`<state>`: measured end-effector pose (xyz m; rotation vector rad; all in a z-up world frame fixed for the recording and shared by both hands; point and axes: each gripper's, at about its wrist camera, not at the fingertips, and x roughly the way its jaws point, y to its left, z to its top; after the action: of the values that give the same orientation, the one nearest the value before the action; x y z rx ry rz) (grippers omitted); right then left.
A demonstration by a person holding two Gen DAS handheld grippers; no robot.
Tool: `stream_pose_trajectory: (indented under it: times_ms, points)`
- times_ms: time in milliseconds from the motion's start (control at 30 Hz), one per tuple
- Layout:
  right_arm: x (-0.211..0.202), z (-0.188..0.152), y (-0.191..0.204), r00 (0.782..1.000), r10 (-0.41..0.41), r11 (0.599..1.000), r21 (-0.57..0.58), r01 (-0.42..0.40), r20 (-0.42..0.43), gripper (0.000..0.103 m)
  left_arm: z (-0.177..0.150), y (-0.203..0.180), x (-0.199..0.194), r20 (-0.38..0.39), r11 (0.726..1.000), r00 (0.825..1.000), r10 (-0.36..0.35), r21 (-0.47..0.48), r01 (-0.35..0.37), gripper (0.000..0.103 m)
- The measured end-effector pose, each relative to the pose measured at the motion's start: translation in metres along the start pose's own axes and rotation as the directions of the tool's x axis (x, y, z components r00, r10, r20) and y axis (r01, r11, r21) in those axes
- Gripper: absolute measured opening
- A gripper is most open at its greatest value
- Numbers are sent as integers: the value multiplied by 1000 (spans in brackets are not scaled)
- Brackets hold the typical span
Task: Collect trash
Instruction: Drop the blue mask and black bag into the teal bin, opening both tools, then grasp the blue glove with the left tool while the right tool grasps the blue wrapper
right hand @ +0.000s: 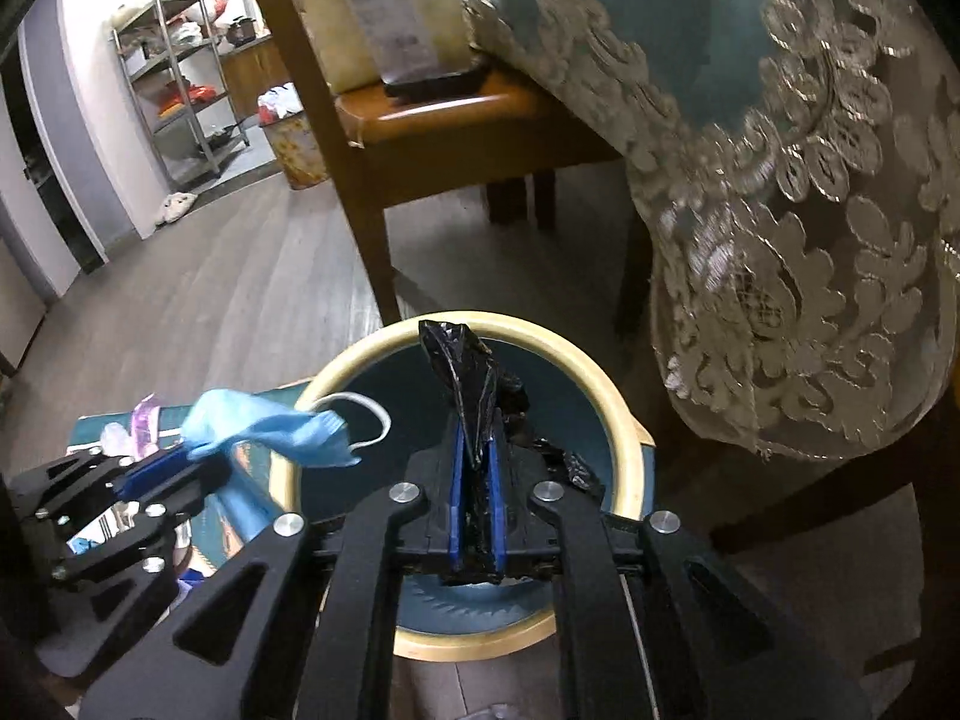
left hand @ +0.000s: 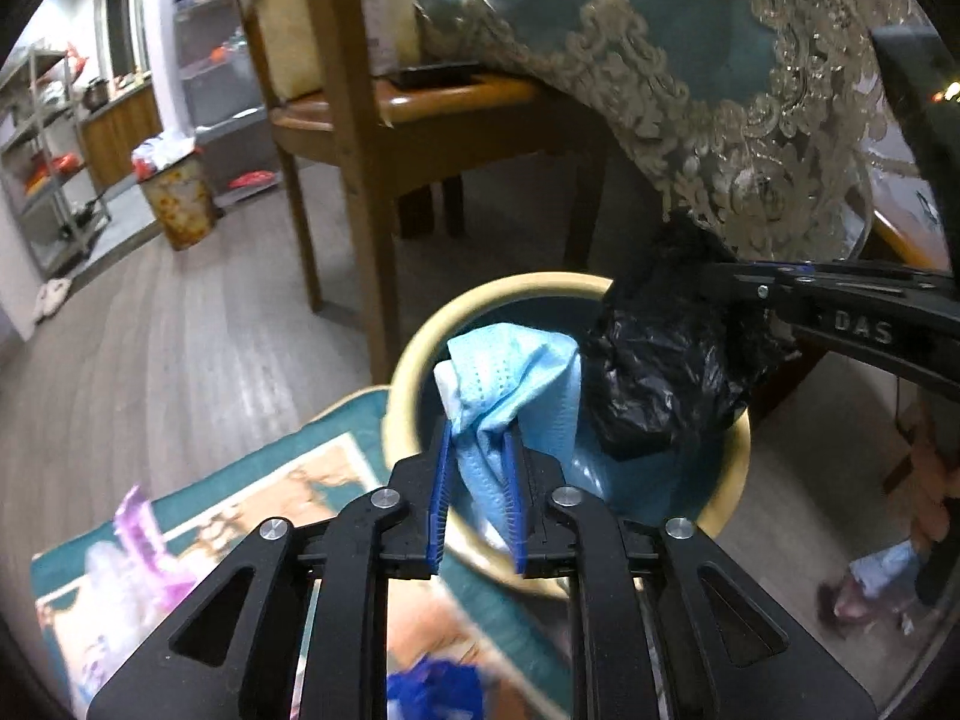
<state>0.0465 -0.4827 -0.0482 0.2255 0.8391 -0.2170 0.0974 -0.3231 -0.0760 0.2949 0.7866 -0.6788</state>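
The left tool is seen pinching a crumpled blue face mask between its blue pads, the mask hanging over the open mouth of a round bin with a cream rim and a teal inside. The right tool is seen clamped on a crumpled black plastic bag, which is likewise held above the same bin. The bin is stood on the floor beside a wooden chair and under a lace-edged tablecloth. The step in hand is judged to be the drop. Each piece is best released only when it is well inside the rim, and the pads should be spread fully so that the soft mask and the clinging film are not left caught on them. The mask's white ear loop could be snagged on the rim, so the mask should be let go nearer the middle of the bin.
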Motion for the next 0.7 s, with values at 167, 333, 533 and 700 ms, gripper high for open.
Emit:
stream_pose_trajectory:
  times_ms: [167, 333, 533, 700]
  points:
    - [1, 7, -2, 1000, -8, 1000, 10, 8, 26, 49, -2, -1, 4, 8, 1000, 1000, 9, 5, -9, 48]
    - [-5, 11, -1, 999, -2, 1000, 29, 1, 46, 69, -1, 11, -17, 45, 1000, 999, 24, -15, -23, 64]
    - [-28, 9, 12, 995, 32, 998, 42, -36, 94, 97, -7, 33, -63, 110, 996, 991, 70, -71, -62, 91]
    - [-44, 0, 31, 994, 68, 995, 67, -74, 89, 97, -19, 54, -108, 130, 989, 985, 110, -115, -95, 94]
